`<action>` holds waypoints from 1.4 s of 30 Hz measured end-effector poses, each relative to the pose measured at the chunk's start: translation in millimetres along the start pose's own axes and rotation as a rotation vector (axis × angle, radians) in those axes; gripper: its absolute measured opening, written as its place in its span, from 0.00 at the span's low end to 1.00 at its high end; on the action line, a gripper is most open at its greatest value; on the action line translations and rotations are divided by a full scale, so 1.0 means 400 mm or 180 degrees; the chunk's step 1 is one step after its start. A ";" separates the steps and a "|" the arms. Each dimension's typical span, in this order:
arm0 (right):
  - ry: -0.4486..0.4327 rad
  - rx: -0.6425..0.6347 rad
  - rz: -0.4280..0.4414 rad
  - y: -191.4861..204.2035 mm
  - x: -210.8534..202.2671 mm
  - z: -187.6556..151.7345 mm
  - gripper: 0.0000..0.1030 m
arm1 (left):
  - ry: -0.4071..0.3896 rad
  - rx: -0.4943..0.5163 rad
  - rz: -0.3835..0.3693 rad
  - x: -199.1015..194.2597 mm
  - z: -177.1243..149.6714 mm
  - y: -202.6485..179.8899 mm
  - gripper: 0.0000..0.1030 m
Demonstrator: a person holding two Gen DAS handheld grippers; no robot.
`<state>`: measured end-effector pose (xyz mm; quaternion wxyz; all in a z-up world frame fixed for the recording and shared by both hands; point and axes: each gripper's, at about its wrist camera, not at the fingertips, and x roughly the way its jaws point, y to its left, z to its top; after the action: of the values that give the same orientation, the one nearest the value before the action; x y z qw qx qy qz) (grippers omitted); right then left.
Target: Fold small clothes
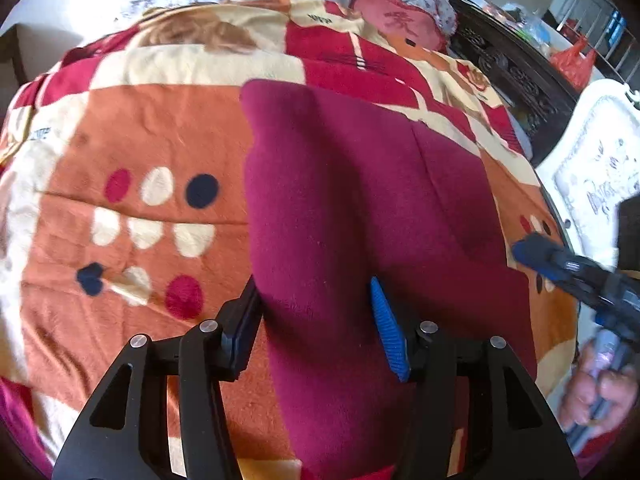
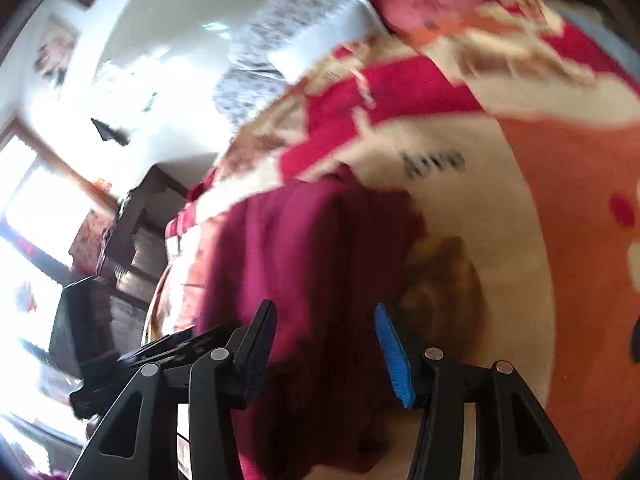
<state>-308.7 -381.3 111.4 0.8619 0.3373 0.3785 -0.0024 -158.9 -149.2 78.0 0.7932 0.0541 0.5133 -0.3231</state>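
A dark magenta garment [image 1: 360, 208] lies folded lengthwise on a patterned orange, red and cream blanket [image 1: 140, 128]. My left gripper [image 1: 316, 300] is open, low over the garment's near end, its fingers straddling the left part of the cloth. My right gripper [image 2: 324, 320] is open above the same garment [image 2: 312, 248], seen blurred from the other side. The right gripper's blue fingertips [image 1: 532, 250] also show at the right edge of the left wrist view, just off the garment's right edge, held by a hand [image 1: 600, 392].
Pillows [image 1: 400, 12] and a floral quilt lie at the bed's head. A dark carved cabinet [image 1: 516, 76] and a white padded item [image 1: 600, 168] stand to the right of the bed. A window and dark furniture [image 2: 120, 240] show in the right wrist view.
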 end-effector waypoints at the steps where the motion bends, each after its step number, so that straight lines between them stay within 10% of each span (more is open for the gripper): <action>1: -0.0033 -0.0106 0.0039 0.028 -0.012 0.002 0.48 | -0.0036 -0.0037 0.0038 -0.004 -0.001 0.001 0.52; 8: 0.0159 -0.0788 -0.0161 0.156 0.036 -0.050 0.43 | -0.0352 -0.0037 0.0274 -0.060 -0.005 0.011 0.52; 13: 0.0223 -0.0878 -0.0654 0.091 0.073 -0.106 0.36 | -0.0569 0.0031 0.0451 -0.096 -0.019 -0.002 0.52; 20: 0.0061 -0.0607 -0.0540 0.076 -0.002 -0.105 0.36 | -0.0806 0.0142 0.0555 -0.153 -0.036 -0.029 0.52; 42: -0.0618 -0.0969 -0.0762 0.256 -0.128 -0.109 0.62 | -0.1326 0.0144 0.0591 -0.307 -0.065 -0.065 0.52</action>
<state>-347.1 -289.6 183.0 0.9289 0.1541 0.3270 -0.0800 -226.6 -102.7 176.6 0.9070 0.0511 0.3239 -0.2643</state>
